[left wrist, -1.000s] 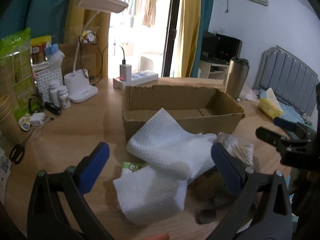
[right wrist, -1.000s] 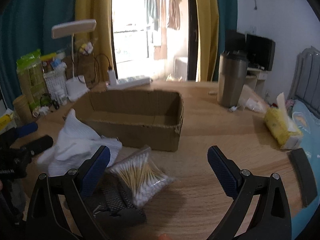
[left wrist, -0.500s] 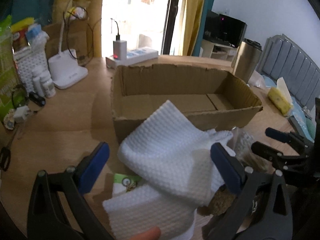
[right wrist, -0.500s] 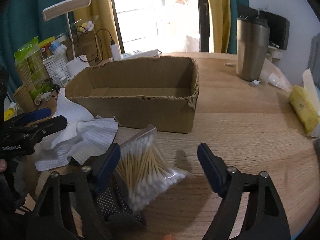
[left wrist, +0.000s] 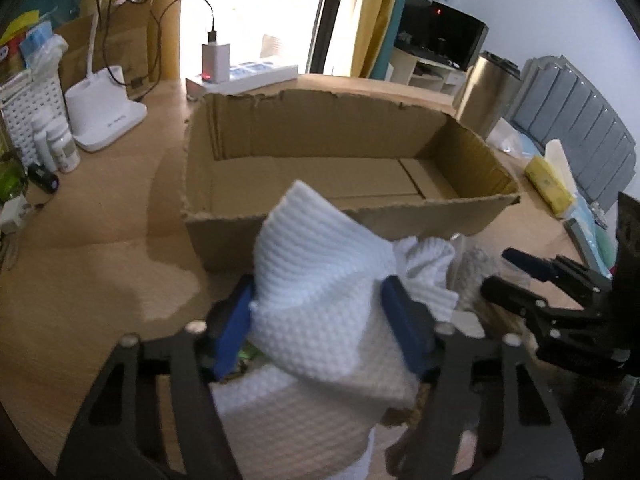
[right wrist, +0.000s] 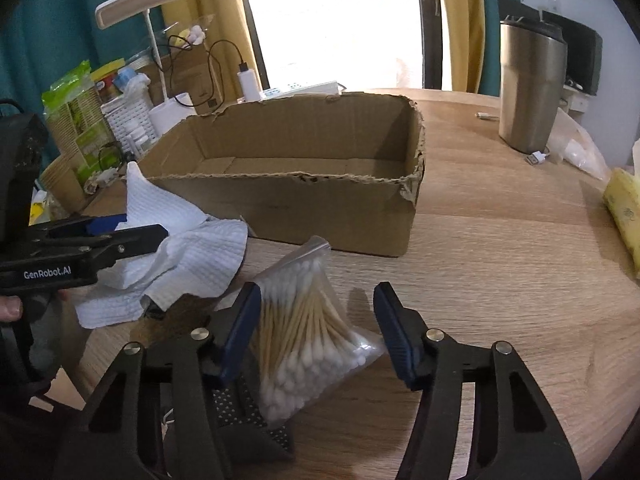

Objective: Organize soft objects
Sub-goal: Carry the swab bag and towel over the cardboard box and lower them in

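A crumpled white waffle-weave cloth (left wrist: 320,280) lies on the wooden table in front of an open, empty cardboard box (left wrist: 348,204). My left gripper (left wrist: 320,316) is closing on a raised fold of that cloth, and both blue pads press into it. In the right wrist view, a clear bag of cotton swabs (right wrist: 308,332) lies partly on a dark dotted cloth (right wrist: 240,404). My right gripper (right wrist: 316,328) is closing around the bag. Its left pad touches the bag, and a gap remains at the right pad. The left gripper (right wrist: 120,236) and the white cloth (right wrist: 192,256) show at the left there.
A steel tumbler (right wrist: 532,88) stands at the back right, with a yellow tissue pack (right wrist: 624,208) at the right edge. A white desk lamp base (left wrist: 104,128), a power strip (left wrist: 244,76), small bottles (left wrist: 60,148) and a white basket (left wrist: 28,104) crowd the back left.
Both grippers have sunk and tipped down toward the table. Both pairs of jaws have narrowed from wide open, the left onto the white cloth, the right around the swab bag.
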Demonstrator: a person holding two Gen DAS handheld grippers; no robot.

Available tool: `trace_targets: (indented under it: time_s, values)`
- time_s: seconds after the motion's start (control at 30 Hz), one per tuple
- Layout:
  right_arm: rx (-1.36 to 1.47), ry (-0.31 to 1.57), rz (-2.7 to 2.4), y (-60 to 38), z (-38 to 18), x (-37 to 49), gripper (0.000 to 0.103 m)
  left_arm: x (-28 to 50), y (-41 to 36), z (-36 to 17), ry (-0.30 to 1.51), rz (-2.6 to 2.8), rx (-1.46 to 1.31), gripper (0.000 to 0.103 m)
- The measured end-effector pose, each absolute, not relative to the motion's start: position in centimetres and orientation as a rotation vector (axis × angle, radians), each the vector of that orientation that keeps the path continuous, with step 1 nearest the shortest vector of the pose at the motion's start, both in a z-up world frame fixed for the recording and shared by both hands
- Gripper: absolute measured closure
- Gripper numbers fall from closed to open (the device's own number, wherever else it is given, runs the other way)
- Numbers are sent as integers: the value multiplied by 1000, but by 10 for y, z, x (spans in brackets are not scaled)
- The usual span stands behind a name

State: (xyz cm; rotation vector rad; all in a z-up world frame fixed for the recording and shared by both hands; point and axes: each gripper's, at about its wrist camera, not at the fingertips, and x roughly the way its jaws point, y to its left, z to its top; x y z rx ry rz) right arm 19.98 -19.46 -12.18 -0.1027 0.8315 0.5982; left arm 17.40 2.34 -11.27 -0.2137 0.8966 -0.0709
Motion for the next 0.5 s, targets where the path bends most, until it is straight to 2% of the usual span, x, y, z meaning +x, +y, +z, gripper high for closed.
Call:
trace_targets:
  time_s: [0.03, 0.1, 0.17, 0.23, 0.3, 0.5]
  values:
    - [-99, 830, 600, -195, -122, 200, 47, 174, 23, -112, 896, -84, -221, 48]
    - [-89, 831, 607, -197, -121, 201, 54, 173, 22, -110, 895, -92, -213, 59]
    - [-88, 824, 615, -196, -119, 200, 71, 171, 21, -108, 890, -114, -223, 68]
    - [-96, 813, 608, -195, -117, 198, 78, 169, 21, -105, 880, -124, -233, 74]
    - [-98, 810, 609, -194, -115, 198, 80, 165, 19, -97, 855, -127, -221, 80]
    - [-92, 788, 601, -201, -107, 195, 85, 155, 14, -79, 799, -148, -201, 80]
